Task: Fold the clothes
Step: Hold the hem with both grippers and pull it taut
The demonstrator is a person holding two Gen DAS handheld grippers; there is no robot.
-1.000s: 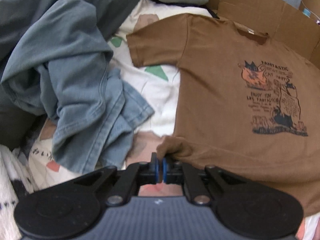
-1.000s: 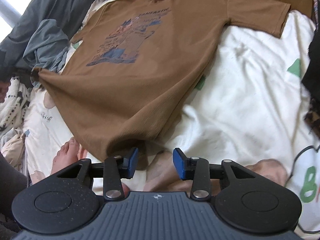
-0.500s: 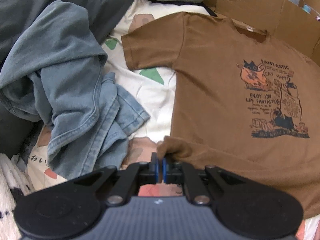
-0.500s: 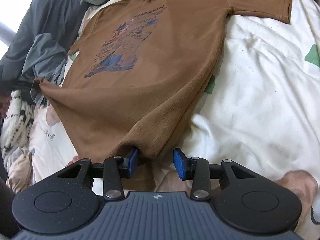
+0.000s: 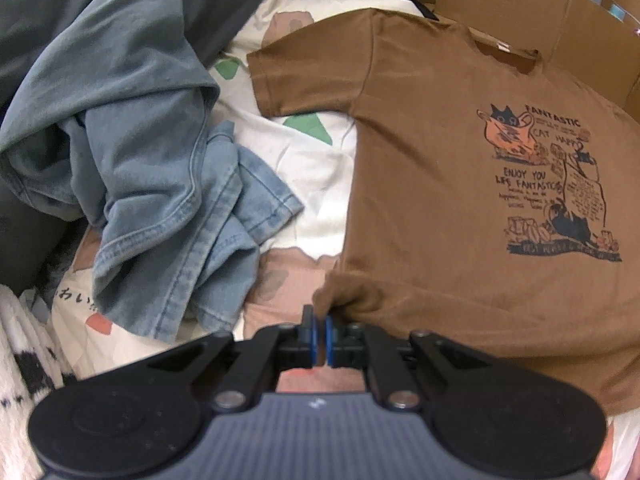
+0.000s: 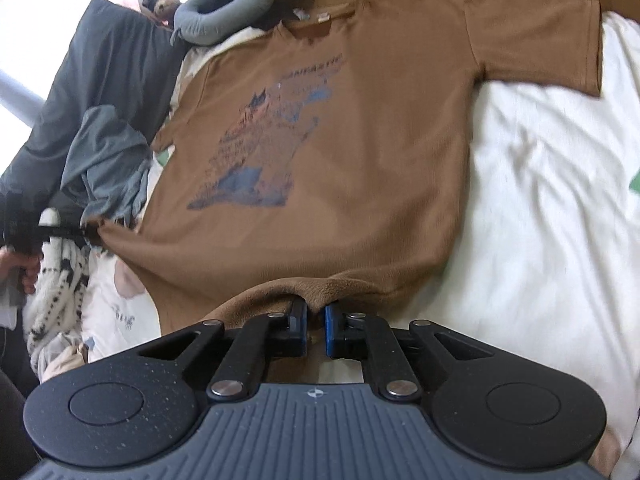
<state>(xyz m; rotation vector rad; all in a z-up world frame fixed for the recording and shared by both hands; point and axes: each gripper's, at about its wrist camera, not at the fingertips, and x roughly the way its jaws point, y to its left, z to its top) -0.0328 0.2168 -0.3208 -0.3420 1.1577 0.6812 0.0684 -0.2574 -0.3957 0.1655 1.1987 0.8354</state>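
A brown T-shirt (image 5: 436, 184) with a cat print lies face up and spread out on a white patterned bed sheet (image 5: 316, 160). My left gripper (image 5: 319, 326) is shut on the shirt's bottom left hem corner. In the right wrist view the same brown T-shirt (image 6: 360, 160) stretches away from me, and my right gripper (image 6: 316, 322) is shut on the bottom hem near its right corner. The left gripper (image 6: 86, 234) shows at the far left there, holding the other hem corner.
A heap of blue-grey denim clothes (image 5: 152, 152) lies left of the shirt. Cardboard (image 5: 520, 12) stands behind the collar. A grey neck pillow (image 6: 224, 14) and dark grey bedding (image 6: 100, 68) lie at the back left. White sheet (image 6: 552, 200) spreads to the right.
My right gripper moved forward onto the shirt's bottom hem and went from open to shut on it. The left gripper kept its hold on the other corner.
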